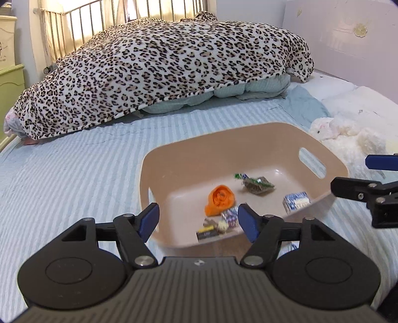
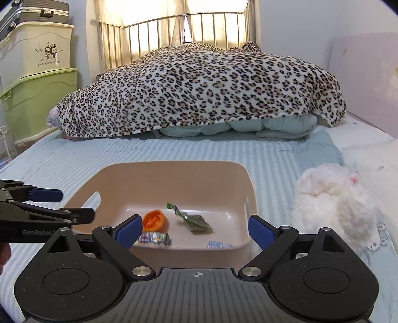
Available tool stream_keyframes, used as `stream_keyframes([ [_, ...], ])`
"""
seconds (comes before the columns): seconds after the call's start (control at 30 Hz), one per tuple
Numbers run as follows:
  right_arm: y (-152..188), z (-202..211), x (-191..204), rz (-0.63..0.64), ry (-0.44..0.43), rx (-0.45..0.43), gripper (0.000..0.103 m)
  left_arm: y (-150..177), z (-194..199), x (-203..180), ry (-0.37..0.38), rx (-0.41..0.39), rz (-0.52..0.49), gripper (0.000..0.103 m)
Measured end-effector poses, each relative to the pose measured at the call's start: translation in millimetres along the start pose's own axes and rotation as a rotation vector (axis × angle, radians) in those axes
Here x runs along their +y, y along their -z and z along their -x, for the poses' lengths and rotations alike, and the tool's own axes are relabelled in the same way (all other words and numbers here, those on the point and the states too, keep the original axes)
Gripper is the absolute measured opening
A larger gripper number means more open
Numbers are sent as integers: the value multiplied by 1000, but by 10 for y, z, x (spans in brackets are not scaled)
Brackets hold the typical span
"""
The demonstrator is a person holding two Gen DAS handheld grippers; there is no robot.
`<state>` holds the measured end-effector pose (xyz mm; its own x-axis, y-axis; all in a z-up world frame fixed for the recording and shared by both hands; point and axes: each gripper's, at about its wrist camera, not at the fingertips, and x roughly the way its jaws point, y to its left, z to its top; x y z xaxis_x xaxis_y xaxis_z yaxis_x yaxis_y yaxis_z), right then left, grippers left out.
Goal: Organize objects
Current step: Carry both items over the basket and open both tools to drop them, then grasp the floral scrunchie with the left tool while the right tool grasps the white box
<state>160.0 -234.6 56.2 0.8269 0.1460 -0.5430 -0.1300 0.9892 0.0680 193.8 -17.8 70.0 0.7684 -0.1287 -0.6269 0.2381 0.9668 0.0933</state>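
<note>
Inside, smooth rounded beige plastic basin (image 1: 248, 146), crinkly wrappers (image 1: 258, 185).

Backlit curtains (image 2: 184, 15) behind metal bed rail (image 2: 179, 27); stacked storage boxes (image 2: 37, 74) left

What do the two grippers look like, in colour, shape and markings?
Both the left gripper and the right gripper have black linkage arms with silver pivot screws, blue pads on the fingers, two round black discs, and a ribbed grey body with a small crosshair mark. No cables or sleeves show.
</note>
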Motion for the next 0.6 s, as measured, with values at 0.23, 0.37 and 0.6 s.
stream_keyframes([
  [0.23,249,183,-71,0,17,45,98,286,156,16,14,49,19,73],
  [0.37,456,192,-80,28,29,97,98,483,170,23,30,95,30,73],
  [0.6,796,150,-119,60,41,191,98,783,115,2,53,169,20,73],
])
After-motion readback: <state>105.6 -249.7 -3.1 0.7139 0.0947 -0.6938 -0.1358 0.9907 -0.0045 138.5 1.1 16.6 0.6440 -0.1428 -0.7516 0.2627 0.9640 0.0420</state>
